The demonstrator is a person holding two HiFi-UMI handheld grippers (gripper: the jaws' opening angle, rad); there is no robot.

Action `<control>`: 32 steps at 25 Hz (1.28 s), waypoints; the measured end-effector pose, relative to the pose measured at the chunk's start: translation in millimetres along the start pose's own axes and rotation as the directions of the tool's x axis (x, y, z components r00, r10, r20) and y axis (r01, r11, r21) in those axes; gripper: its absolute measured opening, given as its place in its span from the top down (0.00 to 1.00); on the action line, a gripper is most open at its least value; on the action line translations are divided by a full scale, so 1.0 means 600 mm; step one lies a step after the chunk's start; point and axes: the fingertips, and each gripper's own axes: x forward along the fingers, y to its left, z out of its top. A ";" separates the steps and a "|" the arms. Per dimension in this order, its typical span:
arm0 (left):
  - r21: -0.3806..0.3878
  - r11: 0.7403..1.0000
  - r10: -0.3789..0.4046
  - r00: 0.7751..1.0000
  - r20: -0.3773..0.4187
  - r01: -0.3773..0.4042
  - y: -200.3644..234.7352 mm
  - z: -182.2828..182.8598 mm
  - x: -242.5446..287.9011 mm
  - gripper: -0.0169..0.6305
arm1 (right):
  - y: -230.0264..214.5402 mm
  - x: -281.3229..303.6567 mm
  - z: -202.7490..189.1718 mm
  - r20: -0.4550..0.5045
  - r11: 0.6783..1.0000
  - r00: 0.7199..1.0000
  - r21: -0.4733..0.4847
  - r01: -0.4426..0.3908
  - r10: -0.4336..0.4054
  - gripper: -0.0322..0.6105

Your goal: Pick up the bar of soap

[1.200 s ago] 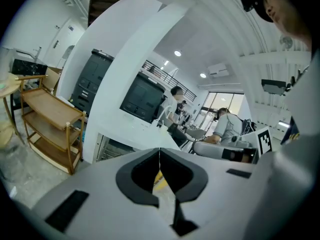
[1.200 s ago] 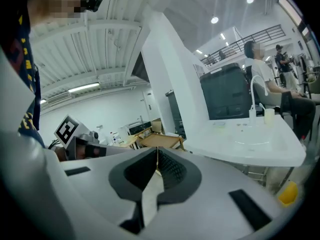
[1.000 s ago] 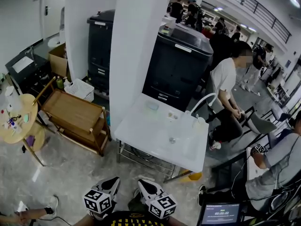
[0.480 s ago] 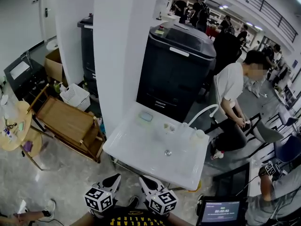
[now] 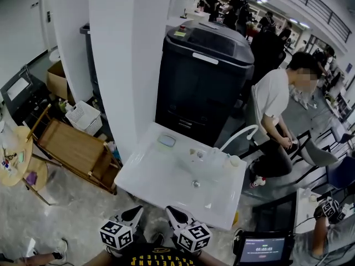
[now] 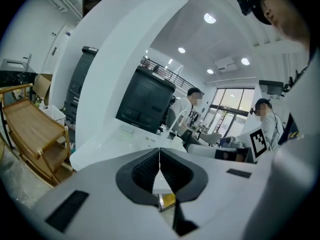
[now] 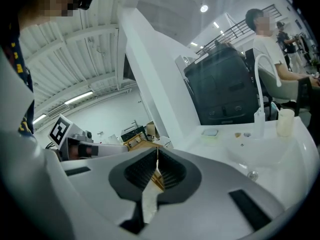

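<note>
Short of the sink (image 5: 158, 179), on its near side, we hold the left tool (image 5: 132, 214) and the right tool (image 5: 173, 214) low, each fully closed on nothing, because no reach has begun. We judge the pale blue bar of soap (image 5: 166, 141) to lie at the sink's far left corner, well apart from both tools. Open one tool before approaching.

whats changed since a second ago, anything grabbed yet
The person has stepped closer to the white sink, which now sits nearer and more central in the head view. Nothing was taken hold of or let go. The left gripper and right gripper stay shut and empty, held low in front. The bar of soap still lies untouched at the sink's back left.
</note>
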 end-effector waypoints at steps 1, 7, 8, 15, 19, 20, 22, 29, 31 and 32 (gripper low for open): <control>-0.001 1.000 -0.006 1.000 -0.008 0.006 0.003 0.001 0.009 0.95 | -0.007 0.002 0.002 0.000 1.000 1.000 0.002 0.009 -0.009 0.92; 0.029 0.996 -0.078 0.996 -0.034 0.079 0.022 0.036 0.082 0.95 | -0.080 0.027 0.030 0.019 0.992 0.993 0.047 0.114 -0.115 0.92; 0.036 0.995 -0.091 0.995 -0.036 0.092 0.028 0.045 0.093 0.95 | -0.089 0.036 0.036 0.020 0.990 0.991 0.056 0.128 -0.129 0.92; 0.062 0.987 -0.146 0.988 -0.048 0.148 0.106 0.129 0.162 0.95 | -0.140 0.126 0.091 0.038 0.976 0.979 0.098 0.197 -0.201 0.92; 0.107 0.977 -0.178 0.982 -0.060 0.183 0.147 0.169 0.193 0.95 | -0.153 0.181 0.114 0.039 0.968 0.972 0.110 0.226 -0.232 0.92; 0.125 0.973 -0.187 0.980 -0.066 0.194 0.157 0.177 0.200 0.95 | -0.156 0.193 0.117 0.038 0.965 0.969 0.114 0.237 -0.243 0.92; 0.168 0.962 -0.205 0.975 -0.084 0.217 0.174 0.187 0.214 0.95 | -0.164 0.211 0.122 0.035 0.957 0.962 0.125 0.263 -0.269 0.92; 0.280 0.909 -0.287 0.950 -0.120 0.310 0.221 0.209 0.272 0.95 | -0.196 0.227 0.123 0.046 0.912 0.920 0.152 0.380 -0.390 0.92; 0.316 0.894 -0.293 0.948 -0.126 0.318 0.240 0.219 0.299 0.95 | -0.211 0.233 0.126 0.048 0.901 0.908 0.152 0.405 -0.416 0.92; 0.332 0.888 -0.289 0.948 -0.136 0.318 0.249 0.220 0.309 0.95 | -0.214 0.234 0.123 0.042 0.895 0.903 0.160 0.416 -0.428 0.92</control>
